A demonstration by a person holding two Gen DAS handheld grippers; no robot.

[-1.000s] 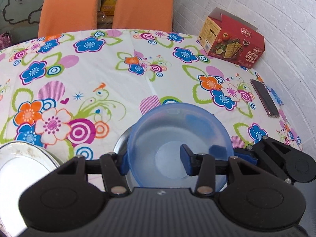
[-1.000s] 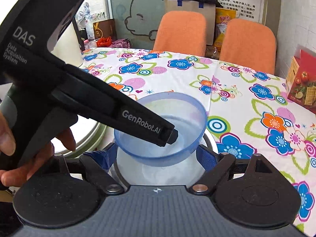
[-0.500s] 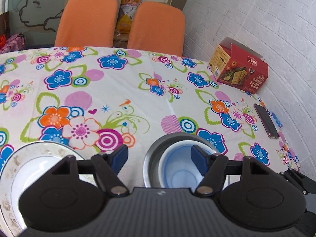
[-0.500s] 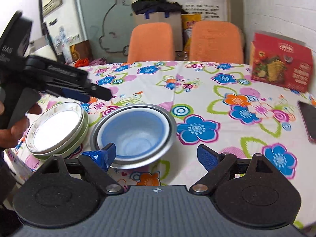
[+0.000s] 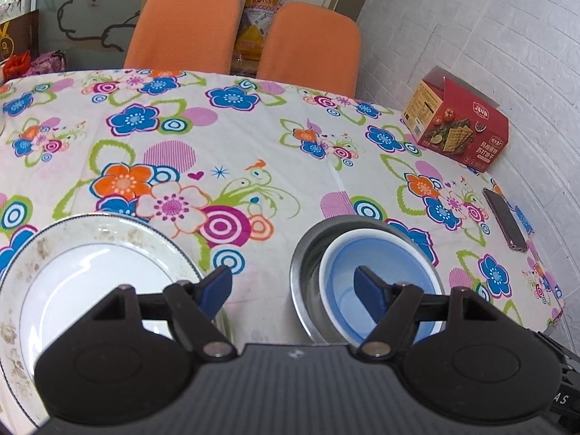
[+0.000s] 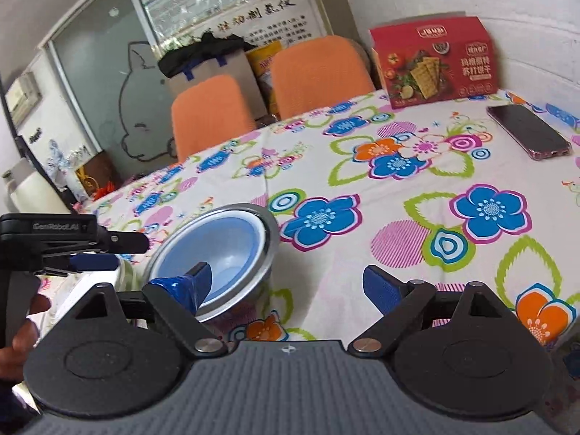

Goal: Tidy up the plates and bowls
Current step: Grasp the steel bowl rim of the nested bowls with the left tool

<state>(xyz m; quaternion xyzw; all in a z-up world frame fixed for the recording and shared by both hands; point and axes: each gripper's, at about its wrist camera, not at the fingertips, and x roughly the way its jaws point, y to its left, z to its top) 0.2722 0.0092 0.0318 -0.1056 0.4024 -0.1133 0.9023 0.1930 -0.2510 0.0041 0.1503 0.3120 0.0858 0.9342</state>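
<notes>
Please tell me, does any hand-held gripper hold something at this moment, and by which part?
Nothing is held. The left hand-held gripper and right hand-held gripper are both open and empty; the blue bowl sits free inside the metal bowl.

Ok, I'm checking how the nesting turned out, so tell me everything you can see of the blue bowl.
The blue bowl is round, translucent light blue, plastic by its look, with a paler, whitish rim. It sits upright and empty, nested inside a wider metal bowl whose rim rings it, shifted toward that bowl's right side in the left wrist view. Both stand on the floral tablecloth, right of the white plate. Neither gripper holds it; both are open.
</notes>
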